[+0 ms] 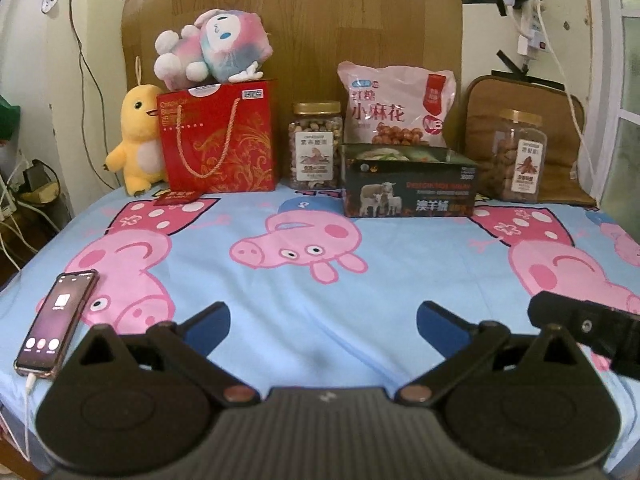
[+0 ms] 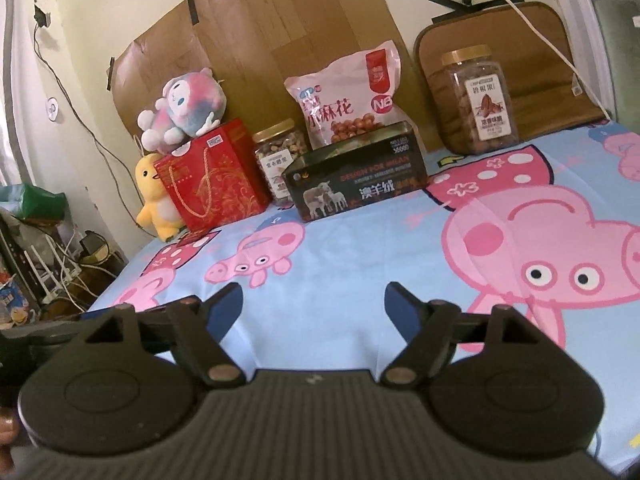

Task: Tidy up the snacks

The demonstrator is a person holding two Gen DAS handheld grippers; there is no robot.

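Observation:
Snacks line the far edge of the bed. A dark open box (image 1: 410,186) (image 2: 356,174) with sheep on its side holds packets. Behind it leans a pink snack bag (image 1: 396,106) (image 2: 346,96). Left of the box stands a clear nut jar (image 1: 316,146) (image 2: 280,160) with a gold lid. A second jar (image 1: 518,156) (image 2: 474,98) stands at the right against a brown cushion. My left gripper (image 1: 322,326) hovers open over the sheet, nothing between its blue pads. My right gripper (image 2: 314,310) is also open and empty, well short of the snacks.
A red gift bag (image 1: 220,140) (image 2: 214,176) bears a pink plush toy (image 1: 214,46) (image 2: 182,106), with a yellow duck plush (image 1: 138,140) (image 2: 156,200) beside it. A phone (image 1: 58,322) on a cable lies at the near left. The bed's left edge drops to cables and clutter (image 2: 44,248).

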